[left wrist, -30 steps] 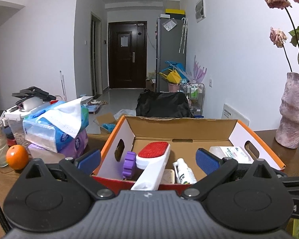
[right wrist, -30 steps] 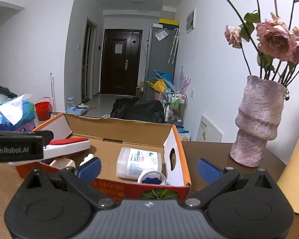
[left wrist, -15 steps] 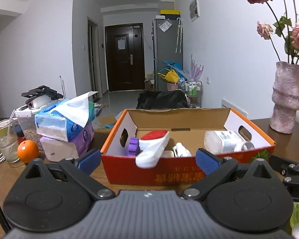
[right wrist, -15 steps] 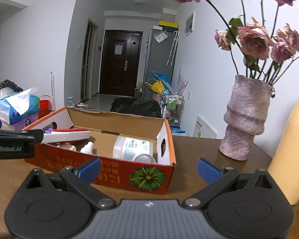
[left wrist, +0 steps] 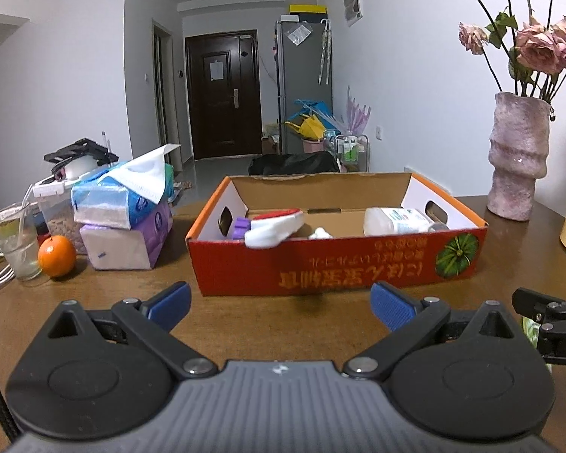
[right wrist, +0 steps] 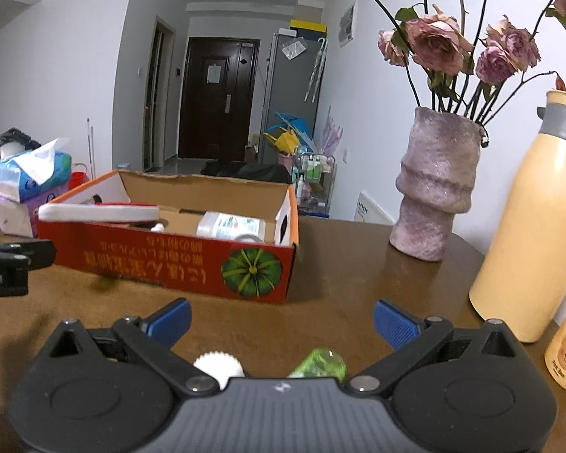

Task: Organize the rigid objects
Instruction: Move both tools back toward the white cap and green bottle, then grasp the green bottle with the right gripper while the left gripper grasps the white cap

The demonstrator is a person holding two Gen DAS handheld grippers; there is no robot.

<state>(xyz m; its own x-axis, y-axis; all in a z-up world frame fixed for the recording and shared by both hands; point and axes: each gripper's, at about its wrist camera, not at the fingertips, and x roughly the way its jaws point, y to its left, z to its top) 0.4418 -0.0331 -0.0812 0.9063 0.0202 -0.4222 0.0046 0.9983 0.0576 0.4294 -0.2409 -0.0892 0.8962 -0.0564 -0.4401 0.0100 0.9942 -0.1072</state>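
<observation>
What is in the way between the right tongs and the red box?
Nothing visible. The right tongs hang open over bare table, and the red box sits straight ahead. A white cap and a green thing lie nearer the camera than the fingertips, not in between.

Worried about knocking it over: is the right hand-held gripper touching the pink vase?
Apart. The right wrist view shows the right hand-held gripper open, with bare tabletop between it and the pink vase.
</observation>
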